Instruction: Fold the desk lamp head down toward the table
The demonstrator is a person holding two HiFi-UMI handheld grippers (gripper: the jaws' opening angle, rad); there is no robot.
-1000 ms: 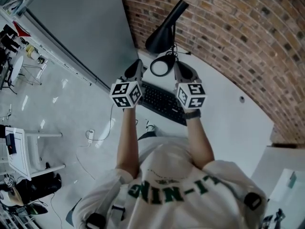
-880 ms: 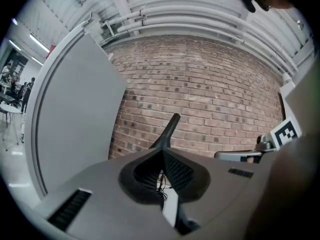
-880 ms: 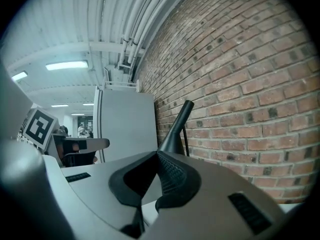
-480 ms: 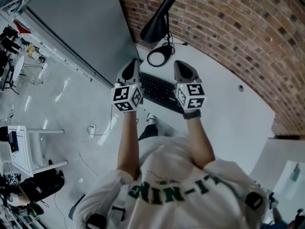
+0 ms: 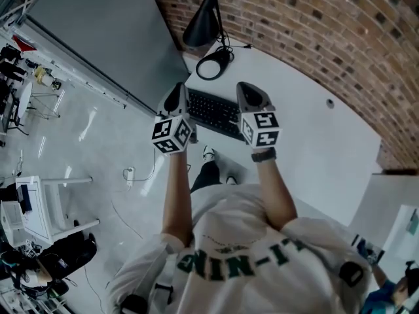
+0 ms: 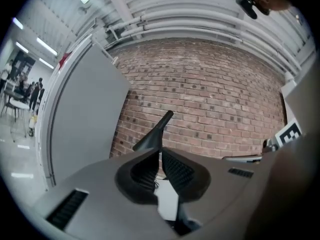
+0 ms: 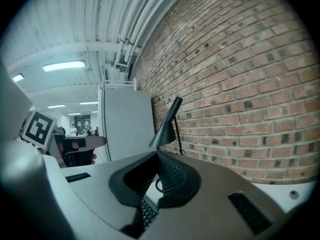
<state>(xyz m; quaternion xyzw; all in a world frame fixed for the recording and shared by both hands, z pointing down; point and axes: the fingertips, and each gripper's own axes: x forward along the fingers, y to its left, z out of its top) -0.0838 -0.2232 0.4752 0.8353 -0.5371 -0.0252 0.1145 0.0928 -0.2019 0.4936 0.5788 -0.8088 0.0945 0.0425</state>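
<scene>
Left tool (image 5: 177,91) and right tool (image 5: 248,90): jaws pressed together, gripping nothing.
Both hover at the keyboard's (image 5: 213,113) ends; the desk lamp (image 5: 201,25) stands beyond it.

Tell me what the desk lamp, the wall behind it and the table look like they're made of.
Desk lamp: probably painted metal, matte black; the thin stem and cone shade show no gloss.
Wall: bare brick, reddish-brown with paler mortar lines.
Table: smooth white top, perhaps laminate or painted board; the pictures cannot settle which.
</scene>
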